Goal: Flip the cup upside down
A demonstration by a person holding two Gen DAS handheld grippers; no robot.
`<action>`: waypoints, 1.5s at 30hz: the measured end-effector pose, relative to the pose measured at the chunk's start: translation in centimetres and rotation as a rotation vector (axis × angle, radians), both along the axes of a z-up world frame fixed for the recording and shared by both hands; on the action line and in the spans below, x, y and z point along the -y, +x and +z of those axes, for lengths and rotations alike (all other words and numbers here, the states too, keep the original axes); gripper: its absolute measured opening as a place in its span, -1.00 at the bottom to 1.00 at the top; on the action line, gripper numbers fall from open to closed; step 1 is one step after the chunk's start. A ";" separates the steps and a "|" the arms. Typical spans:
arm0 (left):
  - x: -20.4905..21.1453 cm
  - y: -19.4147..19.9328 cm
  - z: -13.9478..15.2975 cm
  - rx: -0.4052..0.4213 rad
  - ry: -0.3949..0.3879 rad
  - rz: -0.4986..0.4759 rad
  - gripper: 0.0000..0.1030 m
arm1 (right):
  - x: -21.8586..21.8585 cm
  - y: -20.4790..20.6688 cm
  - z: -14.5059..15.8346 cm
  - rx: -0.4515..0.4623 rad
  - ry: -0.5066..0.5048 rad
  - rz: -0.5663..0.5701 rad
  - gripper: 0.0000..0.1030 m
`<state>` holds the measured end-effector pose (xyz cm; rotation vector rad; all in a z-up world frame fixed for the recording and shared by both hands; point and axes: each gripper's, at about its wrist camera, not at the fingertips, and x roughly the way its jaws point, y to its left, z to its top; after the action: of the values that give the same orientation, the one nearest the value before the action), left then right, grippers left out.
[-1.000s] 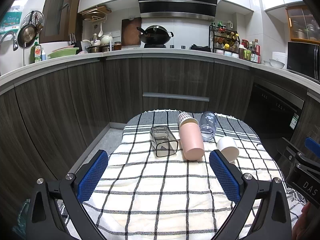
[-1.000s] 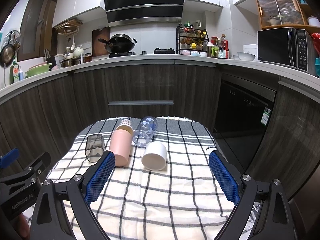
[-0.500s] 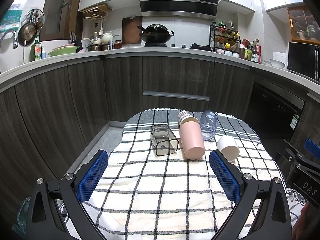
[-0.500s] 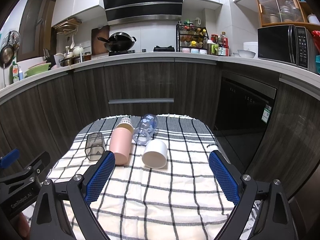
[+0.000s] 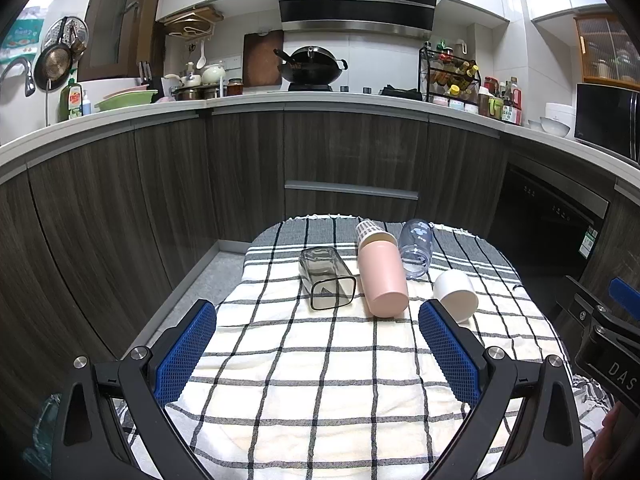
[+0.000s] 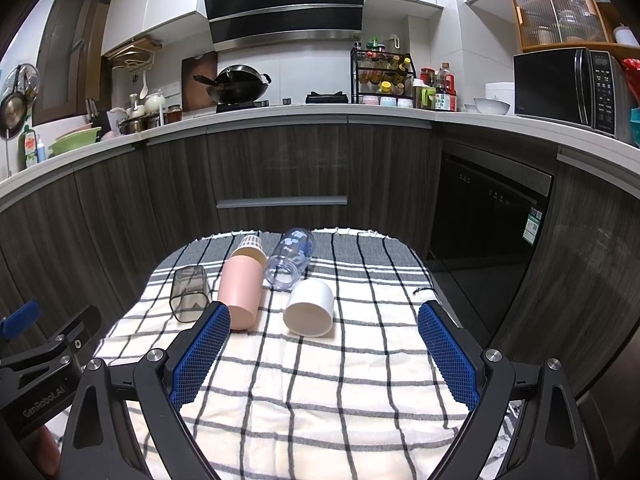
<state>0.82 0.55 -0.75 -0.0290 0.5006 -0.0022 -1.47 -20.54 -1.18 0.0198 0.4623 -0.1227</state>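
Nearest to the cameras, the left gripper (image 5: pixel 318 352) and the right gripper (image 6: pixel 324 354) are held low over the near edge of the table, each with its blue-padded jaws wide apart and nothing between them. In the right wrist view, the side of the left gripper is seen at the left edge, and the words "GenRobot.AI" can be read on it. In the left wrist view, the letters "DAS" are seen on the right gripper (image 5: pixel 604 344).

The table is covered by a checked cloth (image 5: pixel 320 380) in white with black lines. The near half of the cloth is bare.

Farther back, near the middle of the table, four cups are lying on their sides in a row. At the left end, a smoky grey square cup (image 5: pixel 327 277) is laid with its open mouth toward the cameras. Just beside it, a pink cup (image 5: pixel 382 278) is laid with a white slotted lid at its far end. Against the pink cup's right side, a clear cup (image 5: pixel 416 248) with blue pictures is laid. A white cup (image 6: pixel 309 307) is set nearest the right edge, close in front of the clear cup.

Behind the table, dark wood cupboards are seen. On the worktop above them, a black wok (image 6: pixel 236 88), a spice rack (image 6: pixel 380 76) and a microwave (image 6: pixel 570 88) are standing.
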 end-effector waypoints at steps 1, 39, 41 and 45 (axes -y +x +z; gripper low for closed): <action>0.1 0.1 0.0 -0.002 0.000 -0.001 1.00 | -0.1 0.0 -0.1 0.001 -0.002 0.000 0.84; 4.7 11.2 -0.1 -0.116 -0.028 -0.086 1.00 | 2.4 5.9 1.3 -0.034 -0.048 -0.067 0.84; 5.5 12.7 -0.5 -0.141 -0.028 -0.095 1.00 | 2.9 6.6 1.3 -0.033 -0.047 -0.078 0.84; 7.1 15.7 -2.1 -0.197 -0.021 -0.110 1.00 | 3.9 8.1 1.1 -0.035 -0.052 -0.100 0.84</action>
<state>16.51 -6.52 -2.88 -0.0224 0.6985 -0.1133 6.67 -24.45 -0.11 -0.0099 0.4934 -0.2337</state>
